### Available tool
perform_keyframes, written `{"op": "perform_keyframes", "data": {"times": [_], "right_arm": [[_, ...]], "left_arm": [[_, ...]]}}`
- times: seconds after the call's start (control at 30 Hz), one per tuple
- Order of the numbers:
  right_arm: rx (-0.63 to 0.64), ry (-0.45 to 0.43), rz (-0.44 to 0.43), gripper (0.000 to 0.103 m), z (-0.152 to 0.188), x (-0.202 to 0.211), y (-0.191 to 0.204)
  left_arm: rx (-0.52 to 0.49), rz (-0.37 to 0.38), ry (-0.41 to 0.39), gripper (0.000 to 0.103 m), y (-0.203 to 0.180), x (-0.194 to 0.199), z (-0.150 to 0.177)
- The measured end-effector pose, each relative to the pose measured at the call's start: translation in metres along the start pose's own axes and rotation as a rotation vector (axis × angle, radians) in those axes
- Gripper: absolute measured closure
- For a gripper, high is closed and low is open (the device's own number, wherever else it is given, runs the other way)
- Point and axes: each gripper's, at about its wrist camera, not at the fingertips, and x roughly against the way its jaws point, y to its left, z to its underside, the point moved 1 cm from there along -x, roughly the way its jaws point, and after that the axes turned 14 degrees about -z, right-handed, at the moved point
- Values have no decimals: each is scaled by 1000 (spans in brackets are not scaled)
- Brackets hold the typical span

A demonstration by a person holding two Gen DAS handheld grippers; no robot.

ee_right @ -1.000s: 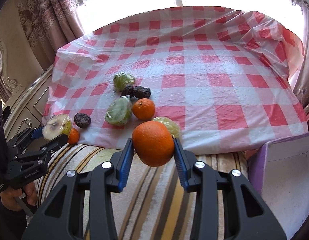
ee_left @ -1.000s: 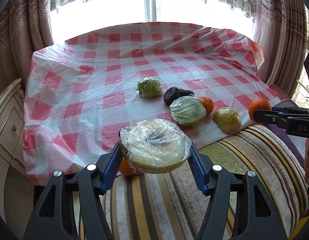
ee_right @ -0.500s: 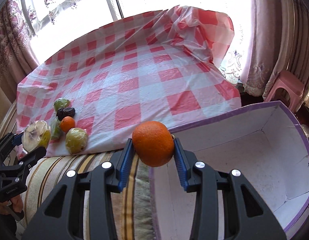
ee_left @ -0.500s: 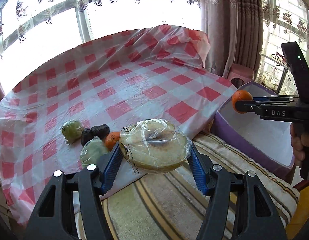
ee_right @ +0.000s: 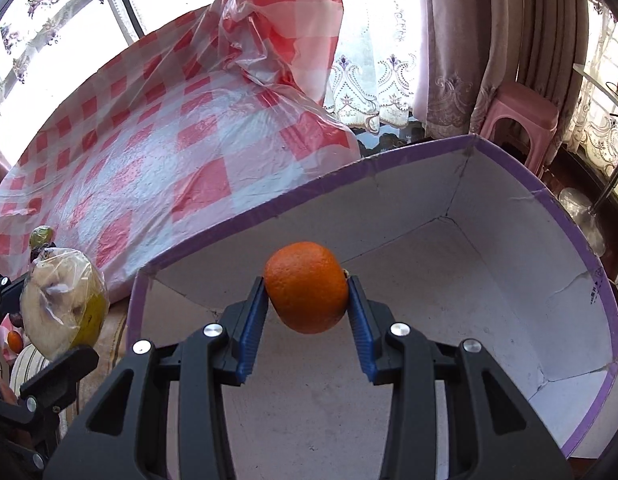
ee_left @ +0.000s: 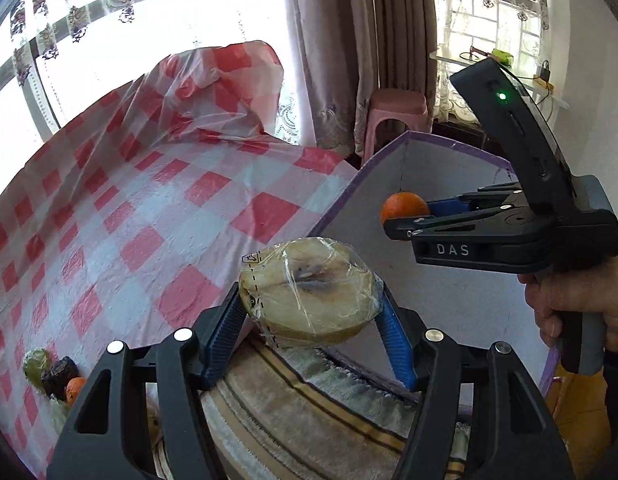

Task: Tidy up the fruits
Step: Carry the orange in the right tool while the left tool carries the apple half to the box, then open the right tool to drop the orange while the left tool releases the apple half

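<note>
R gripper (ee_right: 307, 308): jaws closed on the orange (ee_right: 307, 292) across its widest part, blue ribbed pads on both sides. Orange hangs over the open box (ee_right: 489, 280), floor of box below jaws, nothing in it that I can see. Peel is firm, pebbled, a bit waxy; probably takes squeeze fine, round so may roll once let go, better released low.

L gripper (ee_left: 309, 320): jaws closed on the wrapped fruit half (ee_left: 309, 300), cut face up, pale flesh w/ dark core, loose cling film over it. It sits just short of the box's near wall, over a striped cushion (ee_left: 309, 420). Likely soft + bruisable; film is slick and crinkled, so grip should stay on the rind sides, light pressure.

Box: white card inside, purple edge, creased walls, looks light & flimsy. Behind L jaws, far left: leftover fruits (ee_left: 57, 376) on checked plastic cloth (ee_left: 169, 208), wrinkled, glossy.
</note>
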Motion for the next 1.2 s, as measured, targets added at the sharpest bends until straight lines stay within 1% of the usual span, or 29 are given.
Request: {"op": "perform_keyframes", "data": {"times": [0.07, 0.13, 0.23, 0.3, 0.37, 0.43, 0.57, 0.67, 0.73, 0.8, 0.83, 0.87, 0.97, 1.03, 1.13, 1.2], "right_arm": [[-39, 27, -12, 63, -1, -8, -9], [-46, 43, -13, 63, -2, -11, -12], [-57, 55, 26, 63, -7, -17, -18], [-57, 79, 54, 62, -10, -25, -23], [-56, 99, 72, 62, -13, -34, -28], [-58, 116, 77, 62, -14, -45, -32], [-73, 154, 92, 62, -11, -66, -38], [-70, 173, 103, 62, -9, -75, -38], [-72, 185, 98, 59, -8, -80, -38], [-69, 190, 101, 48, -7, -82, -37], [-68, 189, 103, 44, -7, -83, -37], [-72, 190, 102, 39, -6, -83, -37], [-85, 200, 104, 35, -4, -84, -41], [-94, 197, 112, 34, -3, -82, -44], [-104, 172, 123, 30, -5, -76, -49], [-110, 140, 133, 29, -7, -69, -51]], "left_arm": [[-60, 21, 16, 42, -17, -11, -6], [-107, 28, 32, 42, -30, -22, -9], [-156, 39, 69, 42, -44, -39, -12], [-187, 40, 122, 42, -49, -52, -10], [-218, 25, 146, 41, -53, -61, -9], [-253, -9, 182, 41, -58, -72, -6], [-278, -58, 228, 41, -61, -90, -1], [-318, -105, 231, 40, -66, -98, -2], [-338, -141, 231, 40, -67, -103, -1], [-349, -147, 225, 39, -68, -103, 0], [-354, -154, 225, 35, -69, -104, 0], [-356, -155, 224, 35, -69, -104, 0], [-365, -166, 218, 35, -70, -104, 0], [-368, -171, 210, 35, -71, -102, 0], [-364, -176, 200, 35, -71, -97, -1], [-361, -184, 173, 35, -72, -91, -4]]}}
